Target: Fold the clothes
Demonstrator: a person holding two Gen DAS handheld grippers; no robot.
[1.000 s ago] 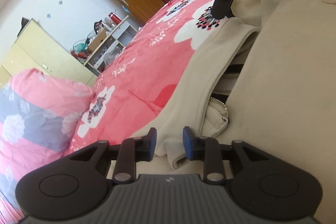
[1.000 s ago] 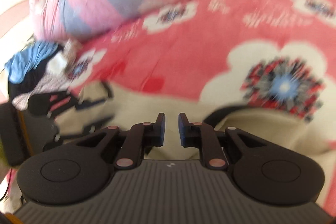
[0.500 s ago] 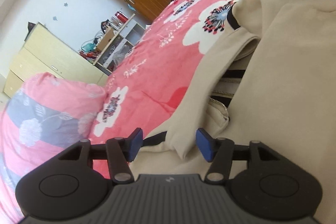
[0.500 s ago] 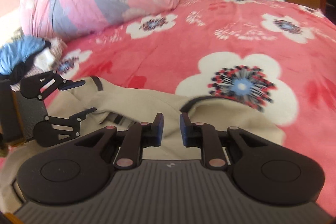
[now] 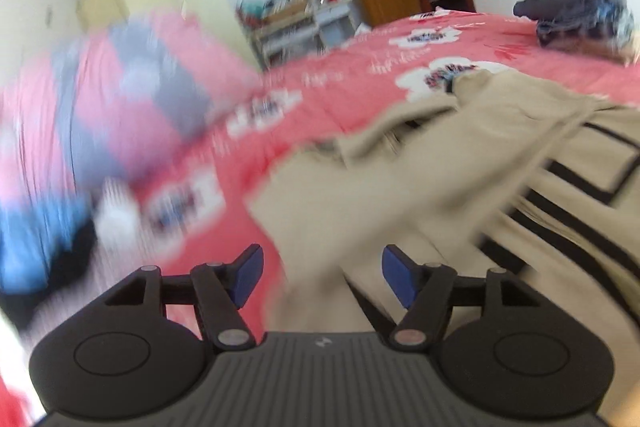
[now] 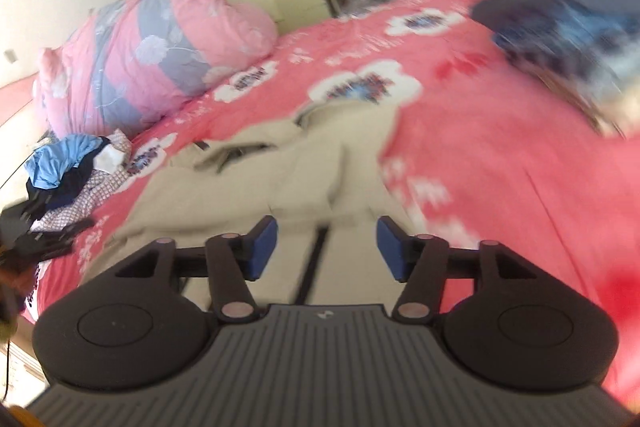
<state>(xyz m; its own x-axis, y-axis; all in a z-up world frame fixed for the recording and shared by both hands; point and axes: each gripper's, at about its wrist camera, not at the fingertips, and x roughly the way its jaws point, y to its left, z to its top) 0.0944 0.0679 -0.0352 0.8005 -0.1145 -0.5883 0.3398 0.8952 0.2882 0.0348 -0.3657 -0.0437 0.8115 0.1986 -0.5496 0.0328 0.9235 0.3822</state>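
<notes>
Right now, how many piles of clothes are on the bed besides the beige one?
2. A blue and patterned pile lies near the big pink pillow; a dark pile sits at the far right. More may be hidden.

Each handheld gripper, left gripper (image 5: pixel 322 277) and right gripper (image 6: pixel 327 247), is matte black plastic: a ribbed grey-black base plate with a small pale logo near its far edge, 2 rounded housings with recessed discs, angled linkage arms pinned by metallic rivets, and 2 fingers (image 5: pixel 249 273) faced with blue pads (image 6: pixel 264 246).
</notes>
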